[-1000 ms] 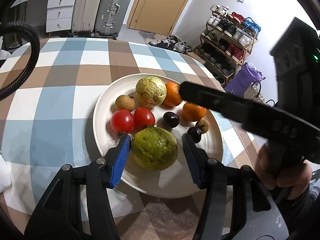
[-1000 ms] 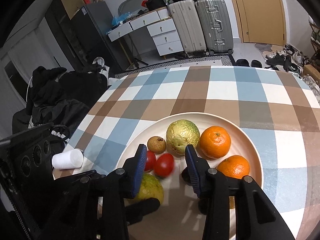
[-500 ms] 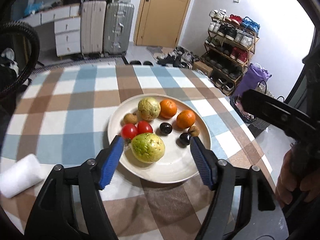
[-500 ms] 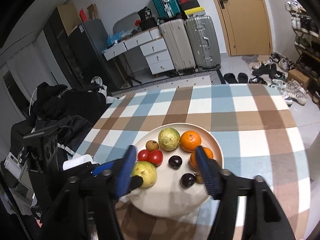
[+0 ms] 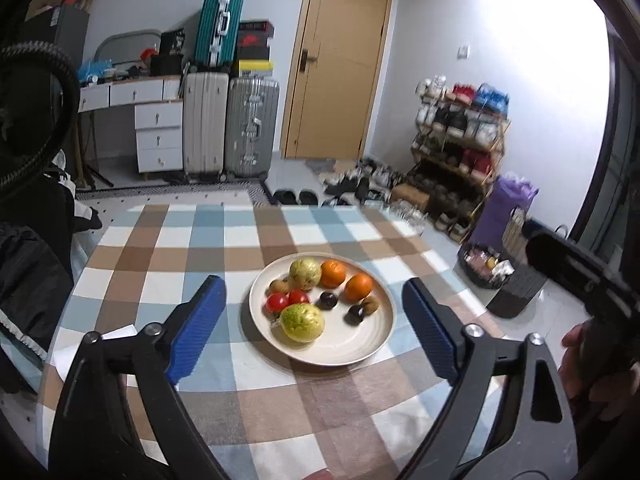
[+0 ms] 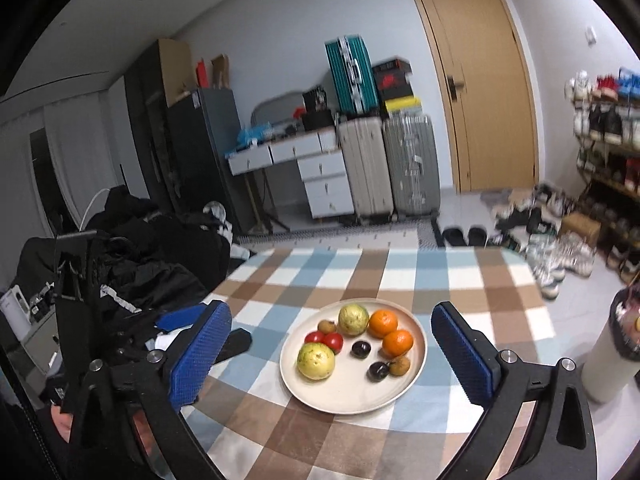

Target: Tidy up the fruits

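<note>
A cream plate (image 5: 372, 350) (image 6: 344, 394) sits on the checked tablecloth and holds all the fruit: two green guavas (image 5: 302, 322) (image 6: 316, 360), two oranges (image 5: 359, 287) (image 6: 397, 342), two red tomatoes (image 5: 277, 302) (image 6: 333, 341), dark plums (image 5: 355, 314) (image 6: 378, 371) and small brown fruits (image 5: 279, 285). My left gripper (image 5: 316, 328) is open and empty, raised well back above the plate. My right gripper (image 6: 332, 354) is open and empty, also high and back. The right gripper's body (image 5: 580, 276) shows at the right of the left wrist view.
The checked table (image 5: 192, 248) drops off at its far and right edges. A white paper (image 5: 116, 334) lies at the left. A white bin (image 6: 612, 352) stands right of the table. Dark clothes (image 6: 132, 264) lie left. Suitcases (image 5: 230, 128) and a shoe rack (image 5: 460, 148) stand behind.
Both grippers have pulled up and back from the plate and opened wider. The large guava that sat between my left fingers now lies free on the plate.
</note>
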Available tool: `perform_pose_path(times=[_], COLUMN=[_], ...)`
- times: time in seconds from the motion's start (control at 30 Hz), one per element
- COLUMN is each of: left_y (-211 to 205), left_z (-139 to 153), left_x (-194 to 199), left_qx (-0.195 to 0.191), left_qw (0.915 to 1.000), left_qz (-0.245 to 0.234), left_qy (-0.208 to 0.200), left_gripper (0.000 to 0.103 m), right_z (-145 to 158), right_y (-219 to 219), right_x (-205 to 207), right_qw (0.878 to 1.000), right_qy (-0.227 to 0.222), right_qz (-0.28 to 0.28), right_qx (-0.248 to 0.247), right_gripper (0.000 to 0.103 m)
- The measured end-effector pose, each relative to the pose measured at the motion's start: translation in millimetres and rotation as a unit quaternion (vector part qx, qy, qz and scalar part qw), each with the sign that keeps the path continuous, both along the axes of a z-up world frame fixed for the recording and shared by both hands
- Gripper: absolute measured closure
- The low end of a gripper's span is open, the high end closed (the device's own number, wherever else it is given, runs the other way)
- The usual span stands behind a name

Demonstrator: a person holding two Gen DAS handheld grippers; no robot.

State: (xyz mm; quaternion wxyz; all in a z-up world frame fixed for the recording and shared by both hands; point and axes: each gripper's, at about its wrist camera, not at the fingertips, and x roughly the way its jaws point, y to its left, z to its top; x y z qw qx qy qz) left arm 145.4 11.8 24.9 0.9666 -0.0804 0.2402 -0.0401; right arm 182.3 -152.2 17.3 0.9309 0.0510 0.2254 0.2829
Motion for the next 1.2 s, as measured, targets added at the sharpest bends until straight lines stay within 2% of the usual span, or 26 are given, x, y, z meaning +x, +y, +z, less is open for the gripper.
perform_pose_path(times=[0.03, 0.1, 0.2, 0.37, 0.5, 0.67, 0.8, 0.93, 1.07, 1.2], left_y=[1.0, 2.0, 0.4, 3.1, 6.4, 9.1, 14.1, 22.4, 30.4, 31.8], left_z=[5.1, 14.5, 22.3, 26.5, 21.0, 3.9, -15.9, -37.6, -60.1, -80.9], left_x=[-8.2, -26.4, -45.9, -77.8, -101.6, -113.1, -110.5, -101.7, -92.8, -84.8], left_qx=[0.0, 0.008, 0.025, 0.025, 0.035, 0.045, 0.071, 0.061, 0.053, 0.063], left_qw=[0.9999, 0.9987, 0.9969, 0.9933, 0.9891, 0.989, 0.9875, 0.9883, 0.9896, 0.9894], left_qz=[0.006, 0.018, 0.037, 0.052, 0.073, 0.069, 0.079, 0.085, 0.088, 0.09], left_qy=[-0.013, -0.048, -0.065, -0.1, -0.123, -0.123, -0.116, -0.111, -0.1, -0.095], left_gripper=[0.001, 0.001, 0.001, 0.001, 0.001, 0.001, 0.001, 0.001, 0.001, 0.001], right_z=[2.8, 8.6, 15.6, 20.7, 12.9, 0.1, -7.7, -16.2, -32.9, -54.7], right_y=[-1.4, -4.3, -5.3, -4.3, -10.8, -15.1, -12.8, -6.8, -2.5, -10.1], right_x=[-6.1, -20.5, -43.6, -85.6, -109.7, -126.9, -134.5, -141.9, -135.5, -124.9], right_qw=[1.0, 1.0, 0.998, 0.991, 0.986, 0.981, 0.978, 0.975, 0.975, 0.974], right_qy=[-0.009, -0.027, -0.054, -0.128, -0.158, -0.171, -0.183, -0.199, -0.194, -0.19], right_qz=[-0.003, -0.006, -0.001, -0.024, -0.059, -0.085, -0.098, -0.096, -0.106, -0.124], right_qx=[0.002, 0.006, 0.008, -0.013, 0.008, 0.022, 0.004, -0.019, -0.04, -0.021], right_gripper=[0.0, 0.0, 0.0, 0.0, 0.0, 0.0, 0.0, 0.0, 0.0, 0.0])
